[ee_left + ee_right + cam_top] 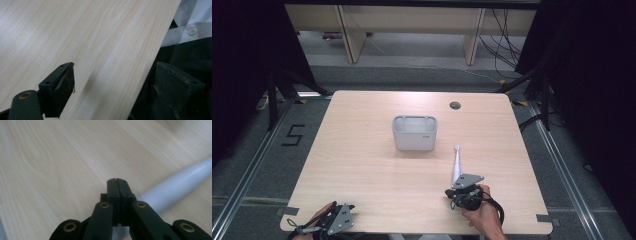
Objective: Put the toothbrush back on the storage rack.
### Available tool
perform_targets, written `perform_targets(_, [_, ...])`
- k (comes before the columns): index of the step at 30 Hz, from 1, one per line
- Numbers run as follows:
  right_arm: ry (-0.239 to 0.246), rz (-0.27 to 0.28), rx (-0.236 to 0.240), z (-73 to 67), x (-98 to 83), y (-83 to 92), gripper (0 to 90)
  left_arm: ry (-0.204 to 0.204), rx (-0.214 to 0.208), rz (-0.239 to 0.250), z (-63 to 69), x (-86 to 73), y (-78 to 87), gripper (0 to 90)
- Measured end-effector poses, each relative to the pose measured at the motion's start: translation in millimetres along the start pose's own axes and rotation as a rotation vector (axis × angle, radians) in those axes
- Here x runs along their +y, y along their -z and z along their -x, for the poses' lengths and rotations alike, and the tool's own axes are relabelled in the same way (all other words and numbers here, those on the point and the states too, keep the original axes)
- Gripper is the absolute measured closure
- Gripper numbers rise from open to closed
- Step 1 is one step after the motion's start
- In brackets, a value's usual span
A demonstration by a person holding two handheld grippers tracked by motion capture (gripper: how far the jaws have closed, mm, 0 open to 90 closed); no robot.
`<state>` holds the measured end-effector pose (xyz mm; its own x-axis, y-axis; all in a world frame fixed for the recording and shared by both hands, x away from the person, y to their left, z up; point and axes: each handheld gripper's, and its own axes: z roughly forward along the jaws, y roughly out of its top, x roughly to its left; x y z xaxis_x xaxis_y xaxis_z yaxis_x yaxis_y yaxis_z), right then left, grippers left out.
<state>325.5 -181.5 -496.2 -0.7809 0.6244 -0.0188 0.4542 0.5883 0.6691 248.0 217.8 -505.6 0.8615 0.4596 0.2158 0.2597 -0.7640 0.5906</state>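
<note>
In the high view a grey bin (414,132) stands on the table (362,165), a little beyond its middle. A white toothbrush (456,164) lies nearer the person than the bin and to its right, head toward the bin, handle end at the right gripper (460,187), which a hand (484,215) holds. The left gripper (337,218) sits well apart from the bin, at the near left edge of the table. In the left gripper view the jaws stand wide apart with nothing between them, one over the wood, the other past the table edge. In the right gripper view the jaws are pressed together, holding nothing; the toothbrush handle (175,187) lies just beside them.
</note>
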Motion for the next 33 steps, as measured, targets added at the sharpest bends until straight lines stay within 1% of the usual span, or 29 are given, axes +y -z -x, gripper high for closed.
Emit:
perform_targets(1, [-0.012,-0.008,-0.001,-0.2,-0.5,0.8,89.9,0.001,-0.002,0.000,-0.2,-0.1,0.0,16.3])
perform_targets(2, [-0.004,-0.008,0.005,1.0,-1.0,1.2,89.9,0.001,-0.002,0.000,-0.2,-0.1,0.0,16.2])
perform_targets(3, [0.010,0.003,0.006,1.9,-1.7,1.3,89.8,0.002,-0.002,0.000,-0.5,-0.1,0.1,16.2])
perform_targets(4, [0.010,0.003,0.006,1.9,-1.7,1.3,89.8,0.002,-0.002,0.000,-0.5,-0.1,0.1,16.2])
perform_targets(5, [-0.013,-0.022,0.006,1.5,-2.1,3.7,89.7,0.001,-0.003,0.001,-0.3,0.1,0.1,16.2])
perform_targets(6, [-0.047,-0.014,0.001,-0.7,-3.5,3.3,89.7,0.001,-0.004,0.001,0.1,0.1,0.0,16.2])
perform_targets(7, [-0.010,-0.019,0.008,2.6,-3.8,4.5,89.7,0.000,-0.004,0.000,0.2,0.0,-0.2,16.2])
perform_targets(8, [-0.004,-0.024,0.010,3.5,-4.5,5.1,89.7,0.001,-0.005,0.000,0.0,-0.1,-0.4,16.2])
perform_targets(9, [-0.003,-0.003,0.009,4.3,-6.6,4.8,89.7,0.003,-0.004,-0.001,-0.4,-0.1,-0.3,16.2])
perform_targets(10, [-0.003,-0.003,0.009,4.3,-6.6,4.8,89.7,0.003,-0.004,-0.001,-0.4,-0.1,-0.3,16.2])
perform_targets(11, [-0.035,-0.024,0.001,4.7,-8.1,8.9,89.7,0.003,-0.005,-0.001,-0.3,0.0,-0.2,16.2])
perform_targets(13, [-0.028,-0.017,0.004,5.4,-9.0,9.3,89.6,0.002,-0.006,-0.001,-0.1,-0.2,-0.4,16.2])
perform_targets(14, [-0.038,-0.010,-0.001,5.7,-10.5,9.8,89.6,0.001,-0.005,-0.003,-0.2,-0.3,-0.5,16.2])
perform_targets(15, [-0.015,-0.005,0.009,9.2,-12.2,11.2,89.6,0.002,-0.005,-0.002,-0.1,-0.1,-0.3,16.2])
perform_targets(16, [-0.015,-0.005,0.009,9.2,-12.2,11.2,89.6,0.002,-0.005,-0.002,-0.1,-0.1,-0.3,16.2])
perform_targets(17, [-0.045,-0.009,-0.006,8.6,-14.8,14.3,89.5,0.002,-0.005,0.000,0.1,-0.1,-0.2,16.2])
perform_targets(18, [-0.045,-0.009,-0.006,8.6,-14.8,14.3,89.5,0.002,-0.005,0.000,0.1,-0.1,-0.2,16.2])
perform_targets(19, [-0.055,-0.027,0.000,10.1,-16.7,17.5,89.4,0.002,-0.005,-0.003,-0.2,-0.2,-0.5,16.2])
perform_targets(21, [-0.054,-0.004,-0.012,10.9,-19.4,17.1,89.3,0.003,-0.005,-0.001,0.0,-0.1,-0.4,16.2])
perform_targets(22, [-0.059,-0.010,-0.012,11.6,-20.3,18.7,89.3,0.001,-0.006,0.000,0.1,-0.1,-0.3,16.2])
perform_targets(23, [-0.044,-0.003,-0.015,13.2,-21.0,19.5,89.3,0.002,-0.006,0.000,0.1,-0.2,-0.4,16.2])
perform_targets(24, [-0.064,-0.026,-0.002,13.4,-21.4,22.2,89.3,0.002,-0.006,0.000,0.1,-0.2,-0.4,16.2])
perform_targets(25, [-0.071,-0.021,-0.008,13.9,-22.8,22.6,89.3,0.003,-0.005,-0.003,0.0,-0.3,-0.7,16.2])
perform_targets(28, [-0.077,-0.010,-0.019,14.6,-24.8,23.4,89.0,0.002,-0.005,-0.001,0.2,-0.1,-0.5,16.2])
perform_targets(29, [-0.082,-0.026,-0.015,15.8,-25.8,25.7,89.1,0.003,-0.007,-0.002,0.0,-0.2,-0.5,16.2])
perform_targets(30, [-0.061,-0.025,-0.010,17.4,-26.1,26.2,89.1,0.002,-0.005,-0.003,-0.1,-0.2,-0.6,16.2])
perform_targets(31, [-0.080,-0.007,-0.021,16.7,-27.2,25.9,89.0,0.003,-0.005,-0.003,-0.2,-0.3,-0.5,16.2])
perform_targets(32, [-0.062,-0.003,-0.021,18.2,-27.9,25.9,89.0,0.003,-0.005,-0.003,0.0,-0.2,-0.4,16.2])
perform_targets(33, [-0.074,-0.026,-0.014,18.3,-28.0,28.2,89.1,0.002,-0.005,-0.001,0.1,-0.1,-0.3,16.2])
